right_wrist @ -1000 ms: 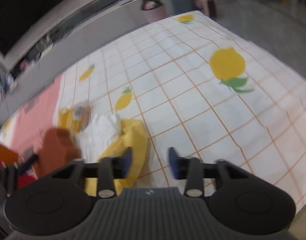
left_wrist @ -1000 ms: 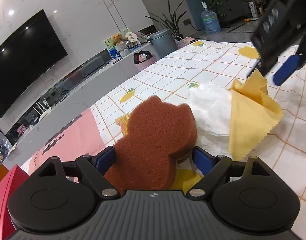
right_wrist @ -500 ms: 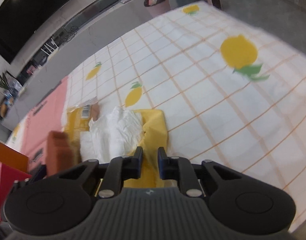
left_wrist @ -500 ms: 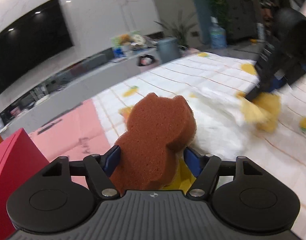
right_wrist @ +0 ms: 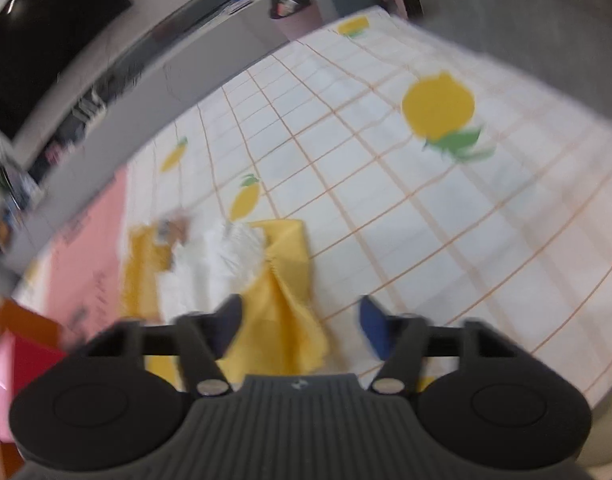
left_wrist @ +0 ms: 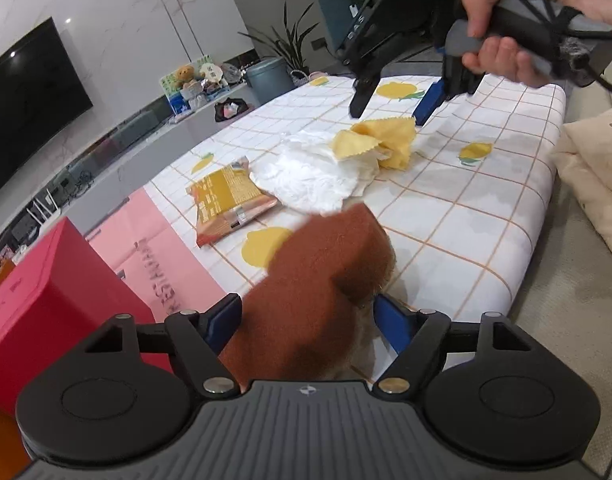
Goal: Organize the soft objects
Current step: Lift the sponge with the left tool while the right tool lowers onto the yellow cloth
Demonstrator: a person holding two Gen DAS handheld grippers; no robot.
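Your table carries a lemon-print cloth. At its near left edge stands the red box, the only container shown; you see just its outer side and top, so what it holds cannot be told. On the cloth, the white tissue lies crumpled, touching the snack packet on one side and the yellow rag on the other. Your left gripper is clamped on the brown sponge, held above the table's near edge beside the box. Your right gripper hovers just over the rag, its 2 fingers spread apart and empty.
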